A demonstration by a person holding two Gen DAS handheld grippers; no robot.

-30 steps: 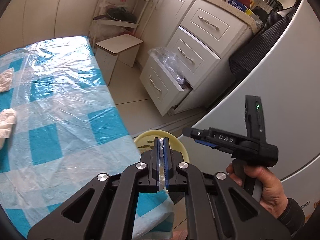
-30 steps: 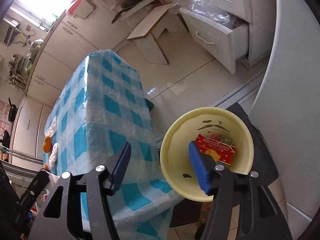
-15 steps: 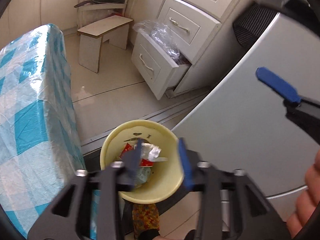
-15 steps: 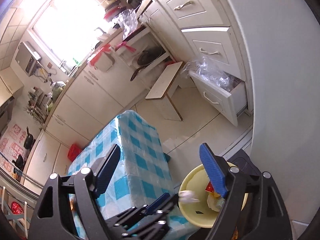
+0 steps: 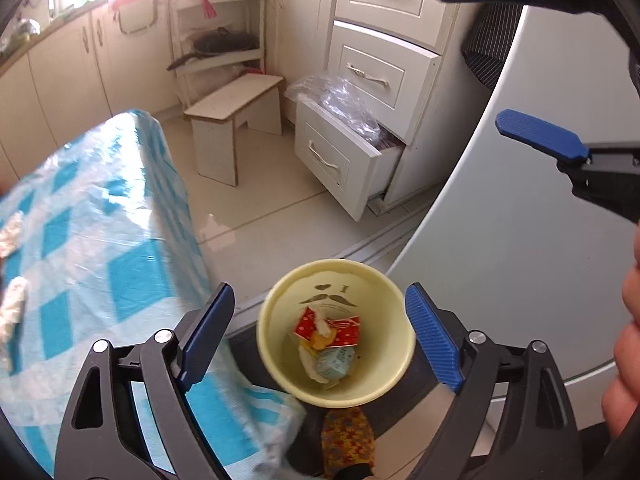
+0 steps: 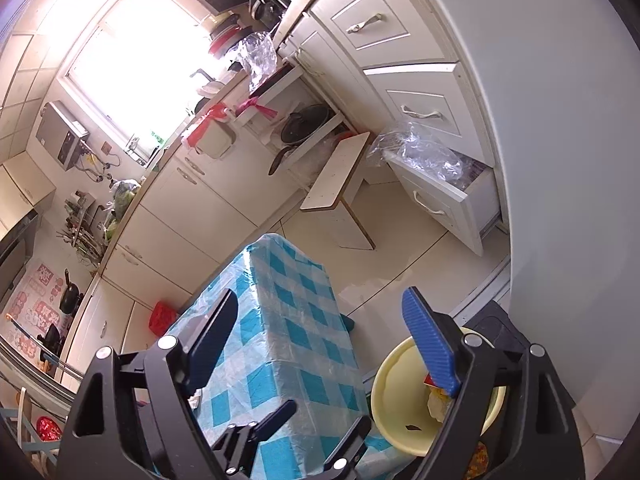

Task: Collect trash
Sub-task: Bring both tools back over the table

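Observation:
A yellow bin (image 5: pixel 280 300) stands on the floor between the table and the fridge. It holds a red packet (image 5: pixel 346 326), a pale blue carton (image 5: pixel 336 360) and white paper scraps. My left gripper (image 5: pixel 318 296) hangs right above the bin, its jaws opening with nothing between them. Two crumpled white tissues (image 5: pixel 12 304) lie on the blue-check table (image 5: pixel 100 240) at the left. In the right wrist view my right gripper (image 6: pixel 320 300) is high over the table (image 6: pixel 288 320), jaws opening and empty. The bin (image 6: pixel 396 400) and the left gripper (image 6: pixel 320 420) show below it.
The grey fridge (image 5: pixel 500 260) stands close to the right of the bin. An open drawer (image 5: pixel 344 160) stuffed with plastic bags and a low wooden stool (image 5: pixel 236 120) are on the tiled floor beyond. A patterned cloth (image 5: pixel 348 436) lies below the bin. A hand (image 5: pixel 628 340) shows at the right edge.
My left gripper swung from the table's corner to over the bin and opened; the white scrap it held now lies in the bin. My right gripper rose away from the bin and opened wider.

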